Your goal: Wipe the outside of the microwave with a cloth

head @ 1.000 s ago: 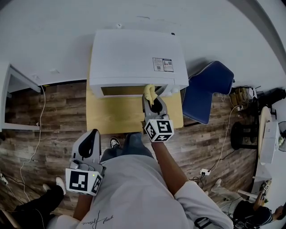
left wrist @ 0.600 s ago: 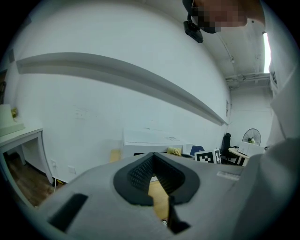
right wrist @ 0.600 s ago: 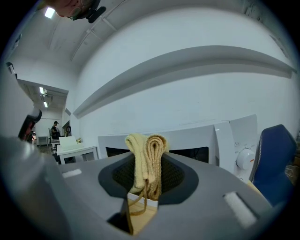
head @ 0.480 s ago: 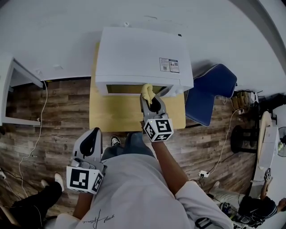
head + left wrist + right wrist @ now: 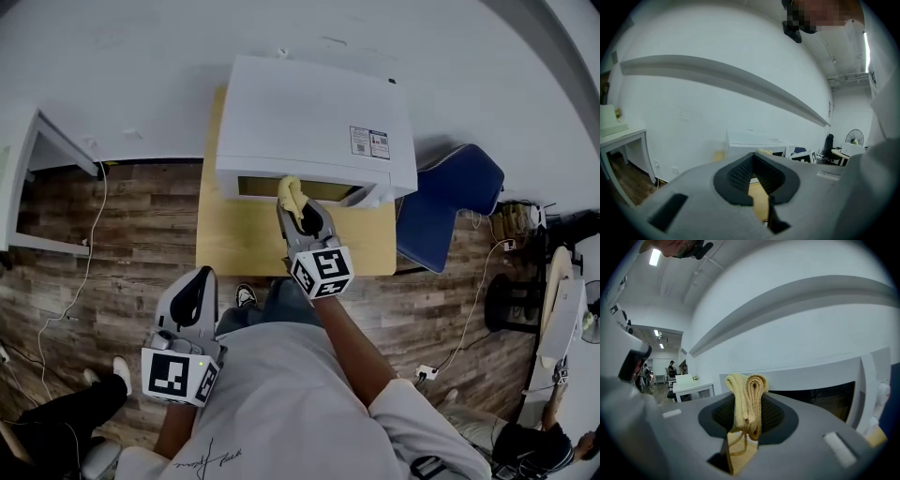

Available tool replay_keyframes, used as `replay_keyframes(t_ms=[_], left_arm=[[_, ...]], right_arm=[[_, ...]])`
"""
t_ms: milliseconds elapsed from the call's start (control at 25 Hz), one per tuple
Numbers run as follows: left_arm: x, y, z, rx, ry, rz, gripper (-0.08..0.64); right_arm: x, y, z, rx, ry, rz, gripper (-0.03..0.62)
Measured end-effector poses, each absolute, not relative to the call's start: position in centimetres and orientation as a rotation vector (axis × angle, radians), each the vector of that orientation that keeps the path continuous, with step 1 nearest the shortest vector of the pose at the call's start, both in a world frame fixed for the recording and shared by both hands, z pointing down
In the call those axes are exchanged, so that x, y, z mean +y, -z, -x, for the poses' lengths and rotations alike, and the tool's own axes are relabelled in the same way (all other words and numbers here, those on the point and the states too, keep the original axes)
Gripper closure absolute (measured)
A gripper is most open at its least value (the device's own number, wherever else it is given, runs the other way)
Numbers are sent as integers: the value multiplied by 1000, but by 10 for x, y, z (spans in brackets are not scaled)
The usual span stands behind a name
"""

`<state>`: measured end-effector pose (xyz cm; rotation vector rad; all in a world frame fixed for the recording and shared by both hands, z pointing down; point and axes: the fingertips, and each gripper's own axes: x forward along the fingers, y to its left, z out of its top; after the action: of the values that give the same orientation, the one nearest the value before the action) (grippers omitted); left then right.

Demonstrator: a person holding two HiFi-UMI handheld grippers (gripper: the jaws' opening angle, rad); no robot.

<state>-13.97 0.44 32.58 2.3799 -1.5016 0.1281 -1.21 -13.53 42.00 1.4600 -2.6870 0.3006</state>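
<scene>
Down below is the wood-plank floor, and against the white wall sits the white microwave, square on a small wooden table. There's a blue chair just off the table's right side, and a white desk well away to the left.

The person stands right at the table's front edge, white shirt, both tools out. The right gripper reaches forward over the tabletop, up at the microwave's front face. Its jaws are clamped on a yellow cloth, folded into a thick roll that stands up out of the tips. From the right gripper view, that cloth is squeezed between the dark ribbed pads, a loose loop of it hanging below, with the dark door window just behind. The cloth sits about mid-window along the lower front; whether it presses on the glass, I can't tell from here.

The left gripper hangs back low by the person's left hip, well clear of the table. Its tips are drawn together with nothing between them, and the left gripper view looks past them toward the microwave.
</scene>
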Motion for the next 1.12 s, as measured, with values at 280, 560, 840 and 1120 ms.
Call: replay_keyframes(t_ms=[280,560,840,1120], left_arm=[[8,-324,161,-1576,-119,-2335,566],[17,-326,187,-1678,-113,-2253,566],[25,-326,202,-1759,-112,-2185,566],[30,-322,201,-1789,-117,-2155,566]], right_arm=[[-134,-421,67,-2758,-305,-1300,476],[-136,-426,104,-2799,-323,-1189,476],[-137,-430,134,-2836,-342,-1089,476],[-124,-421,148,-2911,-390,-943,474]])
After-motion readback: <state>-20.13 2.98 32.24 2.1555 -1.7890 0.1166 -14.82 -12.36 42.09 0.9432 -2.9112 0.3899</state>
